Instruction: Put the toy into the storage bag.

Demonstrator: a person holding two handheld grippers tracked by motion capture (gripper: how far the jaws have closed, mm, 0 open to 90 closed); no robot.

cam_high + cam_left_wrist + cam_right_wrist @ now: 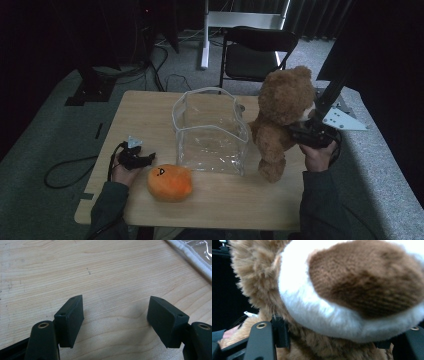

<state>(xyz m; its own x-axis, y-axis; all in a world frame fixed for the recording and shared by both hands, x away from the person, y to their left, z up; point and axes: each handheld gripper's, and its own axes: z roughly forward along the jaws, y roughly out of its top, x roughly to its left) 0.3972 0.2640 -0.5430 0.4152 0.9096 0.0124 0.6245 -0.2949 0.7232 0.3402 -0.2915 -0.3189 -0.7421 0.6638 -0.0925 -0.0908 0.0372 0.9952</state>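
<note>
A brown teddy bear (280, 115) stands upright just right of a clear plastic bag (210, 132) at the table's middle. My right gripper (296, 132) is shut on the bear from its right side. In the right gripper view the jaws press into the fur at the neck, under the white and brown muzzle (352, 287), with my right gripper (332, 341) mostly buried in plush. An orange plush toy (170, 182) lies near the front edge. Left of it my left gripper (144, 159) rests low on the wood. My left gripper (115, 320) is open over bare tabletop.
The wooden table (145, 107) has bare room at its left and back. The bag's white rim (195, 260) lies beyond the left jaws. A black folding chair (257, 52) stands behind the table. Cables (65, 172) trail on the grey floor at left.
</note>
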